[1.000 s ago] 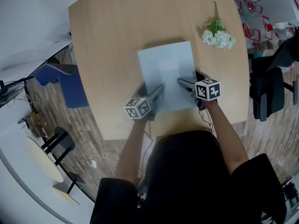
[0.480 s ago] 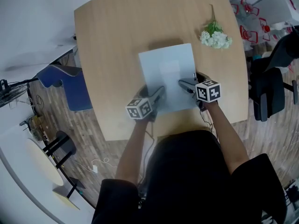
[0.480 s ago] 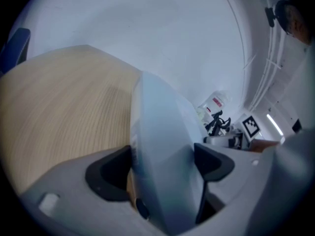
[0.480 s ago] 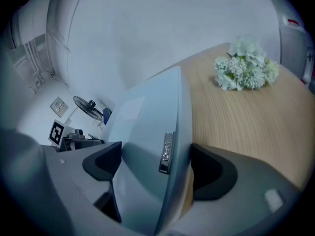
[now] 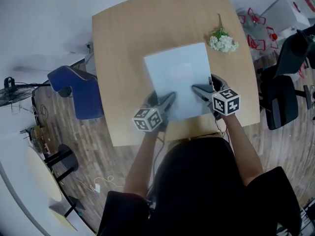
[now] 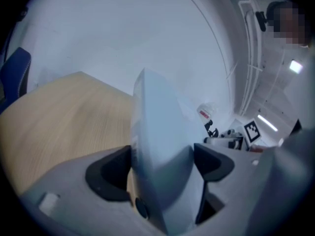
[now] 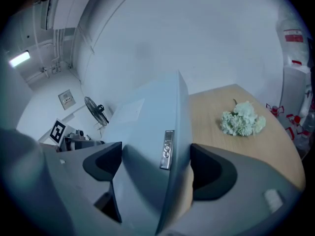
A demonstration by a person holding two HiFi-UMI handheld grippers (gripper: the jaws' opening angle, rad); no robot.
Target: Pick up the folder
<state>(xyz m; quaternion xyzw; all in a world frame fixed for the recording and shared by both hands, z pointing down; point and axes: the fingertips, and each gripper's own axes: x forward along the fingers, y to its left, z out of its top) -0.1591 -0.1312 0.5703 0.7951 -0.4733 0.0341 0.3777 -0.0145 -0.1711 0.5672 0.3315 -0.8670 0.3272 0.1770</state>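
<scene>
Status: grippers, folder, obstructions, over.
Both shut on folder: left gripper, right gripper. Folder clamped at its near edge. Only flower sprig on table, apart from folder.

Plank floor, blue chair, possibly a fan

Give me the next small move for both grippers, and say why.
Probably raise both together and evenly: the left gripper and right gripper each clamp the folder at its near edge, one per corner, so an uneven lift might twist it. The flowers lie apart from it on the table.
</scene>
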